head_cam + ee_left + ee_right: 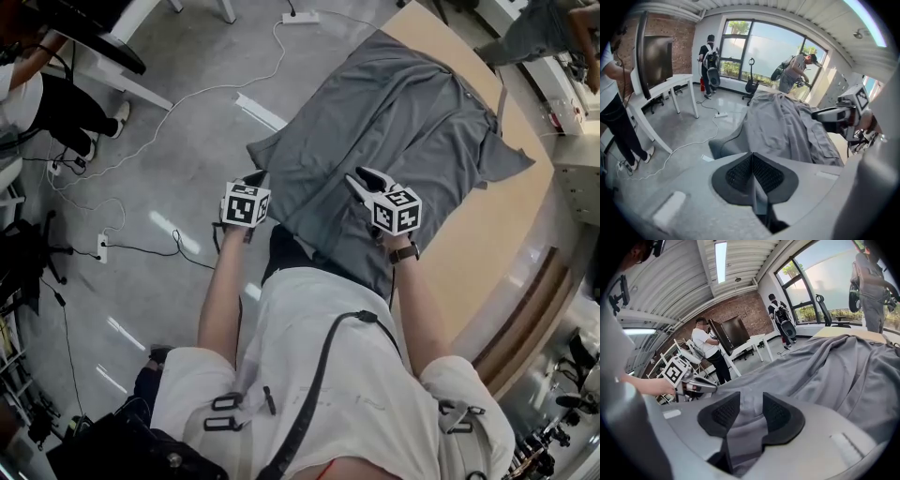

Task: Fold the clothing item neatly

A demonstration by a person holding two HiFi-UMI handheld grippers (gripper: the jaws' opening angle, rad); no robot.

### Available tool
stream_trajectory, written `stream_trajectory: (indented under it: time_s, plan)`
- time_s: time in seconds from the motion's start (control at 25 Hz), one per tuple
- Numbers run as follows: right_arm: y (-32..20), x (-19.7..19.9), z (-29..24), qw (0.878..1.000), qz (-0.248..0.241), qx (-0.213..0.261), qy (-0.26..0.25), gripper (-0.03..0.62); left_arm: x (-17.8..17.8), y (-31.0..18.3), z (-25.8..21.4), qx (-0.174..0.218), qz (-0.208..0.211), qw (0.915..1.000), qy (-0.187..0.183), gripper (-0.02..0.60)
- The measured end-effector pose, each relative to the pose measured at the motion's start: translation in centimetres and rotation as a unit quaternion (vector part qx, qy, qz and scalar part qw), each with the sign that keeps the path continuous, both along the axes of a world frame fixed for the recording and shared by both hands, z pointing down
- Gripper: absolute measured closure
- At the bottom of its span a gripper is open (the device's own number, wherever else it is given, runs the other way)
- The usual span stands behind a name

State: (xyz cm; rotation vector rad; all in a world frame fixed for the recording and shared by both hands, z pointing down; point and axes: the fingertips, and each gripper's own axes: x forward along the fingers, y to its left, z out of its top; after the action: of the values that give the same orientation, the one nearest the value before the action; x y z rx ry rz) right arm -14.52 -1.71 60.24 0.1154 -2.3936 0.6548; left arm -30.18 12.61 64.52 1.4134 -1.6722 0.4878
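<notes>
We're right at the start here: the grey shirt (403, 122) lies spread across the wooden counter (497, 225), its near end hanging over the edge towards us, and we see no fold in it yet. Our right gripper (745, 413) has a bunch of shirt cloth pinched between its pads at the near end. Our left gripper (753, 171) is pressed together by the shirt's near left corner, and we can't tell if a thin edge is caught in it. By our reckoning every fold is still to make, sleeves and body alike
</notes>
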Motion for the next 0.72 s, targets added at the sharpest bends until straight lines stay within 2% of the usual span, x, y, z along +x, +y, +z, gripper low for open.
stream_trajectory:
  time_s: [0.12,0.2,0.32,0.4,0.48,0.6,0.72]
  plan:
    - [-1.3,0.9,-0.6,1.000,0.018,0.003,-0.010,0.444,4.9,-0.7,-4.0,0.040,0.056,0.9974,0.021,0.575]
    - [-2.4,1.4,-1.1,0.999,0.038,0.002,-0.018,0.444,8.7,-1.2,-5.5,0.051,0.097,0.9928,0.047,0.574]
    - [-3.9,2.3,-1.6,0.998,0.061,0.003,-0.024,0.444,13.7,-1.3,-4.2,0.037,0.140,0.9858,0.086,0.572]
    - [-4.6,2.7,-1.6,0.998,0.066,0.005,-0.023,0.444,15.2,-1.0,-1.7,0.007,0.148,0.9856,0.083,0.567]
    - [-4.9,2.9,-1.3,0.998,0.066,0.005,-0.020,0.442,14.3,-1.0,-0.2,-0.011,0.127,0.9900,0.060,0.521]
    - [-5.1,3.4,-0.7,0.998,0.064,0.003,-0.012,0.442,10.1,-0.8,-0.4,-0.013,0.048,0.9983,0.032,0.470]
    - [-5.1,3.7,0.1,0.998,0.062,0.001,-0.002,0.442,4.1,0.7,0.1,-0.048,-0.012,0.9978,-0.043,0.469]
